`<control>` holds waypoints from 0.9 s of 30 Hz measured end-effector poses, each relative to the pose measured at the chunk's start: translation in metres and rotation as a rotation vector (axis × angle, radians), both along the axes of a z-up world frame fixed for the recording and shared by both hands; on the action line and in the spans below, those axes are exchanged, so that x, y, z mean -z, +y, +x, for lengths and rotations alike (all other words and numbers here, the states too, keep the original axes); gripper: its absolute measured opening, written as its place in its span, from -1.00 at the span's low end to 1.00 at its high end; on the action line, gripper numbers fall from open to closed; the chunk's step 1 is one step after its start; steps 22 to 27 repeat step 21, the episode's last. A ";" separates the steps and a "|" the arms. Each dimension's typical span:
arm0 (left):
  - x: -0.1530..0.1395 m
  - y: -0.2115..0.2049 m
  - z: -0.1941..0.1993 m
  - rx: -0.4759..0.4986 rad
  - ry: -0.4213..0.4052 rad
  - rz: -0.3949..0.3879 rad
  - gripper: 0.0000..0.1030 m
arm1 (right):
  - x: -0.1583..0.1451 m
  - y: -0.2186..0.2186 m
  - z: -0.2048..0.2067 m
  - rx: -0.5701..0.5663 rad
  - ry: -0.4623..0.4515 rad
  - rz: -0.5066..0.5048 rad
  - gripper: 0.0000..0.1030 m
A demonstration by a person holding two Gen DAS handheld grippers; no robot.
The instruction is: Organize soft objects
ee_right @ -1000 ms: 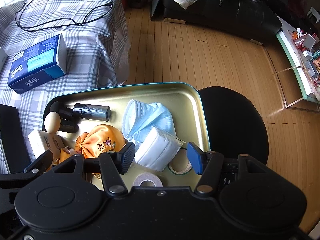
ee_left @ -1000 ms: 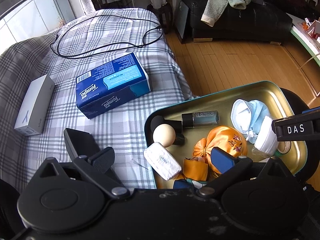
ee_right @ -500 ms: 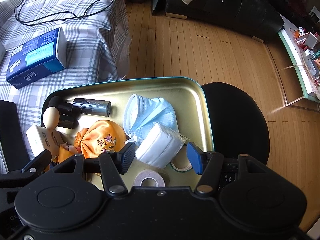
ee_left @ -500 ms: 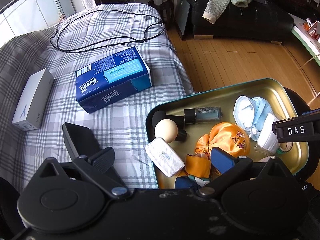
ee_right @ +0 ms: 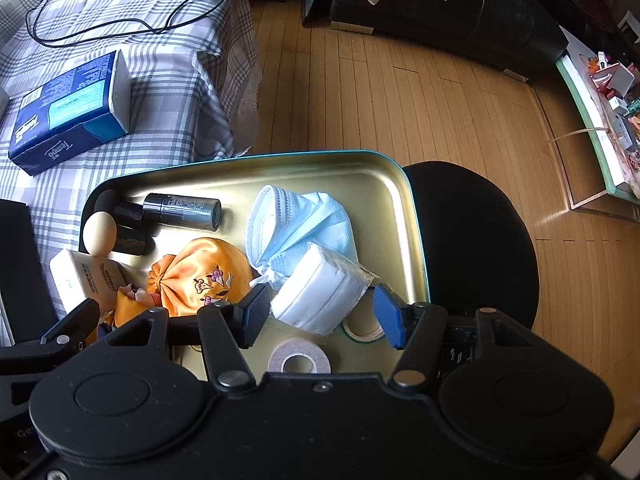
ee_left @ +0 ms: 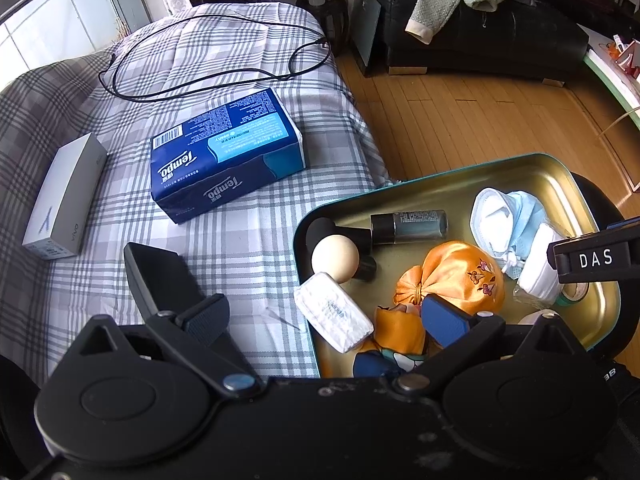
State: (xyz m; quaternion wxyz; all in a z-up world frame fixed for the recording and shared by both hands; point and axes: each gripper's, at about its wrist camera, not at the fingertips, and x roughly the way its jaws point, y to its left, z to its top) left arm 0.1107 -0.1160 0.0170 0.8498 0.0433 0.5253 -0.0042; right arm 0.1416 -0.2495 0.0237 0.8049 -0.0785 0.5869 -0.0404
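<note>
1. Change over the last second is slight: both views have slid a little, so the gold tray [ee_right: 404, 200] sits lower in frame, while everything in it has kept its place
2. Right hand-held gripper [ee_right: 320, 314] hangs over the tray's near edge with its jaws wide apart and empty; the folded white mask pack [ee_right: 320, 292] lies between and just beyond its fingertips
3. Left hand-held gripper [ee_left: 324, 316] is also spread wide and holds nothing, one finger over the checked bed [ee_left: 248, 240], the other over the tray's near left corner
4. Soft things in the tray: blue face mask [ee_right: 304, 220] touching the white pack, orange satin pouch [ee_right: 200, 268] left of them, small tissue pack [ee_left: 332, 312] propped on the tray's left rim. Tempo tissue pack [ee_left: 224, 152] lies on the bed, well apart from the tray
5. With nothing gripped or shifted, sorting stands as it was; I judge the white pack the likeliest target
6. Hard to make out: the orange-and-blue thing [ee_left: 396, 344] at the tray's near edge, cut off by the left gripper body; the tape rolls [ee_right: 300, 360] are partly hidden
</note>
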 end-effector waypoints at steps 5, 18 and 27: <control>0.002 -0.001 -0.001 0.005 0.006 0.000 0.99 | 0.000 0.000 0.000 0.001 0.001 0.001 0.09; 0.002 -0.002 0.000 0.005 0.009 0.000 0.99 | 0.000 0.000 0.000 0.004 0.001 0.005 0.09; 0.001 -0.001 0.000 0.006 0.011 0.000 0.99 | 0.000 0.000 0.000 0.003 0.002 0.005 0.09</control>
